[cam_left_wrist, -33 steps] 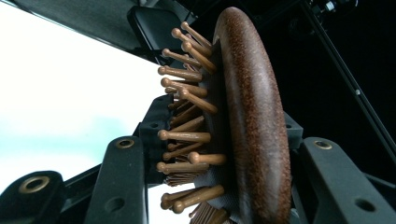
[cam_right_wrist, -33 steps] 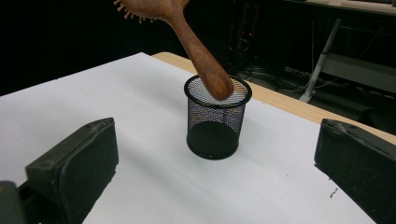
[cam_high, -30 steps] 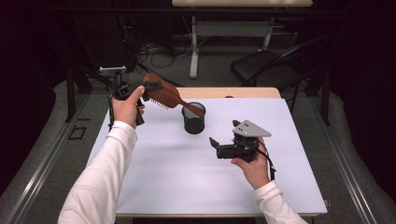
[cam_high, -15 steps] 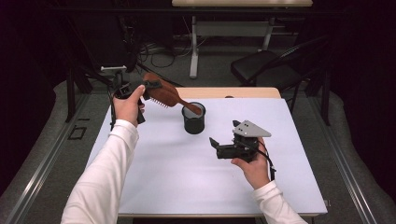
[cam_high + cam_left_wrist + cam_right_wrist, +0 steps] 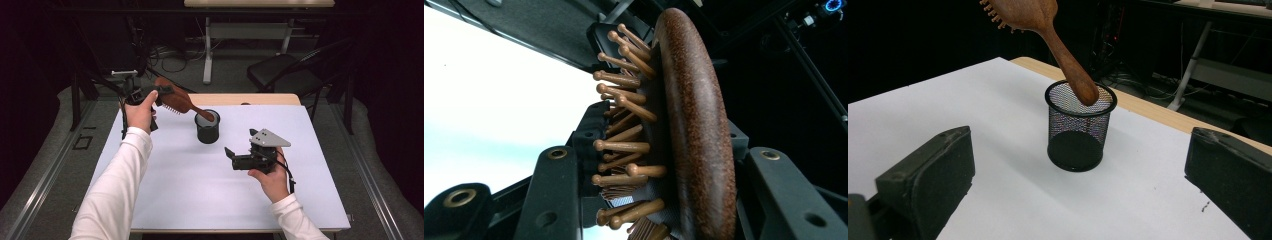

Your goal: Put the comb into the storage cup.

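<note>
Left gripper [image 5: 162, 95]: raised over the table's [image 5: 165, 190] far left corner, arm extended, fingers pinching the brush [image 5: 176, 99] by its head, bristles down. Brush: tilting, handle tip just entering the cup [image 5: 207, 127]; insertion apparently begun, lowering and release left. Cup: upright, mid-table. Right gripper [image 5: 231, 156]: held low over the table near the cup, fingers spread, holding nothing, pointing toward the cup.

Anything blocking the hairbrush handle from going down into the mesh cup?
Nothing visible. The hairbrush, clamped in the left gripper, already has its handle tip at the open mouth of the mesh cup, which looks empty.
</note>
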Demonstrator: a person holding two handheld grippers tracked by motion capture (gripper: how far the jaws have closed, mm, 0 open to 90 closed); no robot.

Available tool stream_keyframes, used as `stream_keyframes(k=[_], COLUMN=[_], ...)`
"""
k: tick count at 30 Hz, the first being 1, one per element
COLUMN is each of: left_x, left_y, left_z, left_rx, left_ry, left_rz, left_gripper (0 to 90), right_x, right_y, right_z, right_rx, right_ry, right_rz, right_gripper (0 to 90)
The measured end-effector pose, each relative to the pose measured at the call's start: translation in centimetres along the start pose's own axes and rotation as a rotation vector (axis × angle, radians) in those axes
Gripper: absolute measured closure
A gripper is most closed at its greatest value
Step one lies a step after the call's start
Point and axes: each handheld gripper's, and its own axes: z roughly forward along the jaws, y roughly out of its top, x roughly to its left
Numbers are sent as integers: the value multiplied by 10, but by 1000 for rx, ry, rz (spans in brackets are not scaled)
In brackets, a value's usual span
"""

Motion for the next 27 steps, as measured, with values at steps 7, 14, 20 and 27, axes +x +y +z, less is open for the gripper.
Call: stream_keyframes(k=[7, 14, 20, 27], left_x=[0, 1, 2, 3], left_y=[1, 1, 0, -1], left_z=[3, 8, 13, 21], left_rx=[-10, -14, -12, -2], left_ry=[19, 41, 55, 75], left_rz=[-6, 0, 4, 11], left_gripper=[530, 529, 529, 529], right_x=[1, 0, 0, -1], right_y=[0, 0, 0, 0], right_z=[0, 0, -1, -1], right_rx=[2, 0, 0, -3], right_ry=[0, 0, -3, -4], right_rz=[-2, -1, 5, 7], right_gripper=[0, 0, 0, 0])
